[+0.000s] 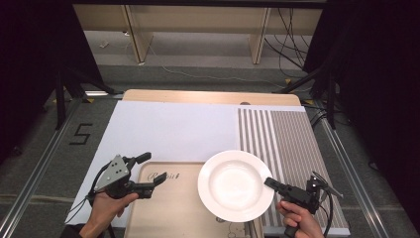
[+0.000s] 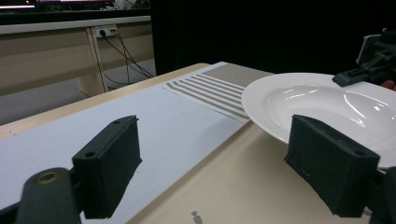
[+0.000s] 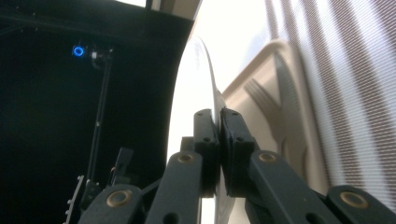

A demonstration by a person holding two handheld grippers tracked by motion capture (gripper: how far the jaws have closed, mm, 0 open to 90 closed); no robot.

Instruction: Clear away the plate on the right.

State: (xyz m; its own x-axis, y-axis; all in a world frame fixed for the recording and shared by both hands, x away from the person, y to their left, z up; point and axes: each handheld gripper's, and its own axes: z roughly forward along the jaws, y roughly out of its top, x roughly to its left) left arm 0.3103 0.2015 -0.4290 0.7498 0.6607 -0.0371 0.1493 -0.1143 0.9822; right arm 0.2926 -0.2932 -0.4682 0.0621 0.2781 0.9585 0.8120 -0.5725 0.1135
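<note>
hand-held gripper (image 3: 218,140) clamps white plate (image 3: 189,93) rim — edge-on

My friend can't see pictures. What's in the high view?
A person's right claw pinches the rim of a white plate above a beige tray. The left claw is open beside the tray, over a white mat.

I count one white plate (image 1: 236,185), held near and right of centre. One beige tray (image 1: 168,208) lies under it at the near edge. Two mats cover the table: one plain white mat (image 1: 168,131) on the left and one striped mat (image 1: 282,144) on the right. I have two grippers in view, the left gripper (image 1: 148,173) near left and the right gripper (image 1: 271,183) near right, and two hands behind them.
</note>
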